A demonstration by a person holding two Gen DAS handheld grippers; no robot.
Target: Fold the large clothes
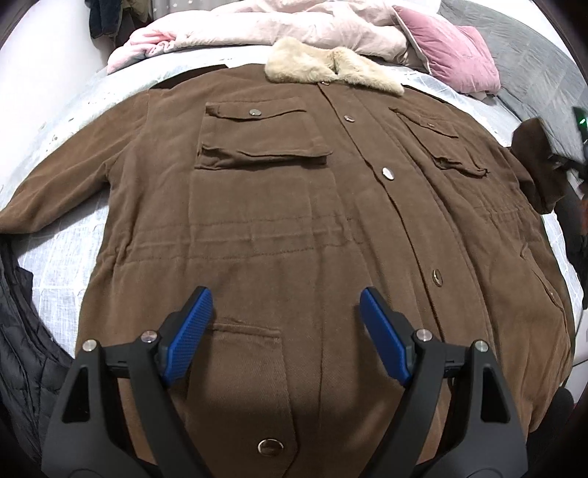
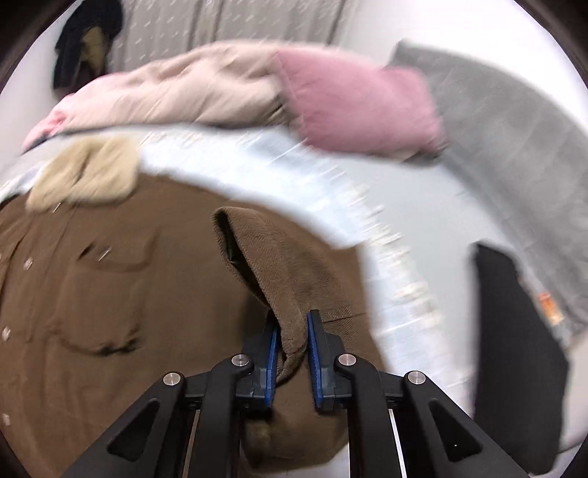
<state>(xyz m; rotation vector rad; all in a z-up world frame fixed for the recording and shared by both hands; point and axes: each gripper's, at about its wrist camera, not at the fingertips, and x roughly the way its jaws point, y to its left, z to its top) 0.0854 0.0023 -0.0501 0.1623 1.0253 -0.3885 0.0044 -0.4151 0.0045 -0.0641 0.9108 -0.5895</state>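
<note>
The brown coat (image 1: 279,206) lay spread front-up on the bed sheet (image 1: 62,257), its fur collar (image 1: 330,70) near the pink pillow (image 1: 448,55). The left gripper (image 1: 286,312) hovered over its lower front, jaws wide apart. The right gripper (image 2: 292,331) was clamped on the sleeve cuff (image 2: 272,264).

pink pillow (image 1: 450,51), pale quilt (image 1: 294,29), grey blanket (image 1: 514,47), black jacket (image 1: 22,338)
</note>
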